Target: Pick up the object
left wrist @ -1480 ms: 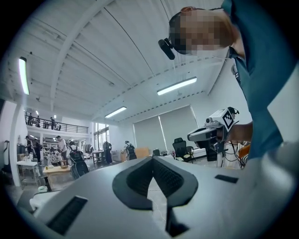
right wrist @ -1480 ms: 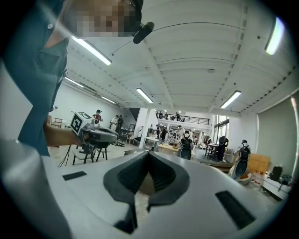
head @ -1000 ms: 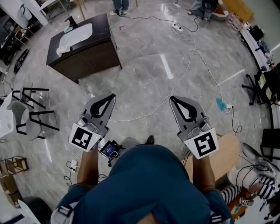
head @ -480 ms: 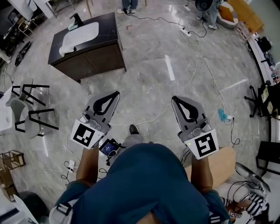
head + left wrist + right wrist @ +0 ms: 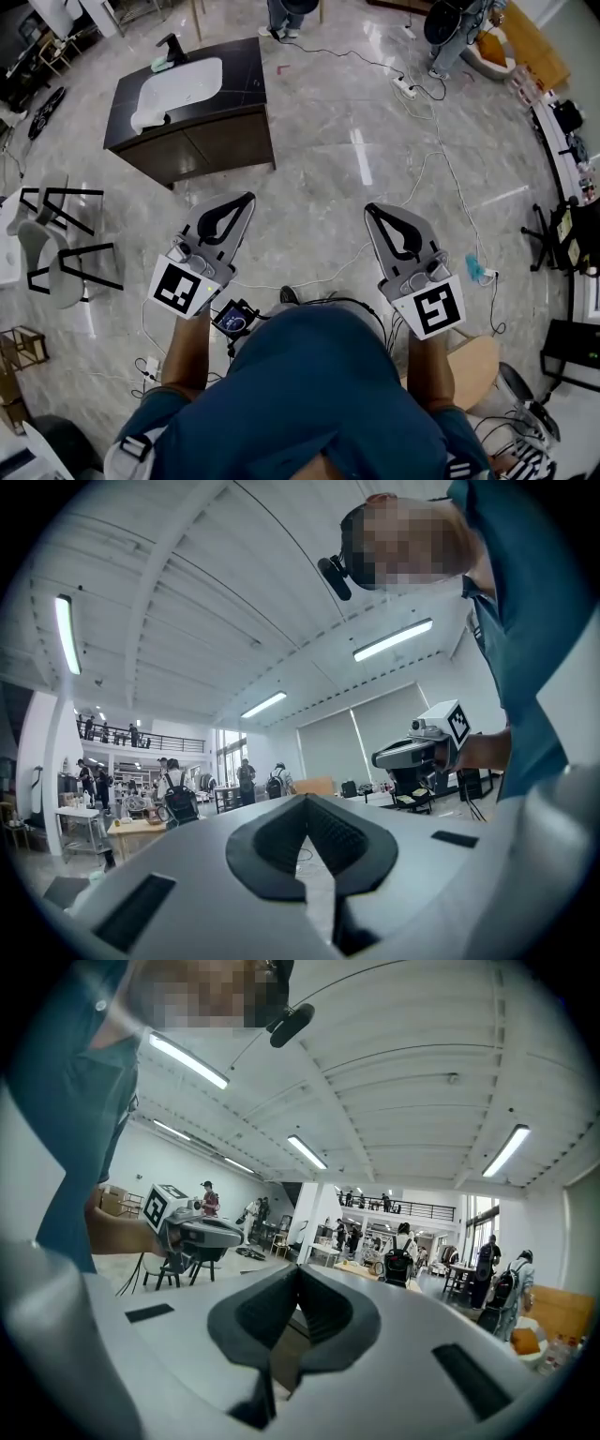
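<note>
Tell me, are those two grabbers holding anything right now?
Nothing is held. The left gripper and the right gripper are both shut and empty, up in the air above the floor.

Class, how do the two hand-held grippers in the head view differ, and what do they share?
The left hand-held gripper leans tip-right; the right hand-held gripper leans tip-left. The left's marker cube bears a different pattern from the right's. Both are shut, empty, held above the floor.
</note>
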A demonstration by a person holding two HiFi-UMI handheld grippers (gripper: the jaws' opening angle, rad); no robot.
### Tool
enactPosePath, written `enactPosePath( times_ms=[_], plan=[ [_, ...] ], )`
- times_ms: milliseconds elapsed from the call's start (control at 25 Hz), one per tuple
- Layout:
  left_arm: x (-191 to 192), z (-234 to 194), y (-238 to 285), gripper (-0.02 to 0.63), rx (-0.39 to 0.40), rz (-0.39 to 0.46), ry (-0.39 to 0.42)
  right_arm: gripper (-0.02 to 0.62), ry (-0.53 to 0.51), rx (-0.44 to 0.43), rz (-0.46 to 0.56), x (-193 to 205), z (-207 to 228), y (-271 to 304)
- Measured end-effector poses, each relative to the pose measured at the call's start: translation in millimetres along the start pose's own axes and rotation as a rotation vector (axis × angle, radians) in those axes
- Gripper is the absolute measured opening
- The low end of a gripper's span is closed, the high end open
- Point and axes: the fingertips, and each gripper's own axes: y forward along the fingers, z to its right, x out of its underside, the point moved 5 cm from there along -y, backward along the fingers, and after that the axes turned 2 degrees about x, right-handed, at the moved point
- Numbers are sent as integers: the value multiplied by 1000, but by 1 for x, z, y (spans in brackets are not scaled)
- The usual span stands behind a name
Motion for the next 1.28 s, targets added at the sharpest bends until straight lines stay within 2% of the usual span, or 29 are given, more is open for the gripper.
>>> enactPosePath(
  times_ms=[200, 400, 920, 1080, 1280],
  plan=[
    [11, -37, 13, 3, -38, -10, -5, 14, 8, -37, 3, 6, 19, 43],
    [27, -75, 35, 3, -98, -64, -19, 14, 25, -100, 19, 21, 51, 94],
    [42, -153, 130, 3, -284, -69, -2, 14, 14, -279, 52, 46, 166, 202],
    [45, -171, 144, 3, -301, -57, -2, 14, 23, -312, 73, 48, 176, 232],
    [51, -204, 134, 3, -350, -75, -5, 14, 22, -345, 66, 49, 173, 268]
  ],
)
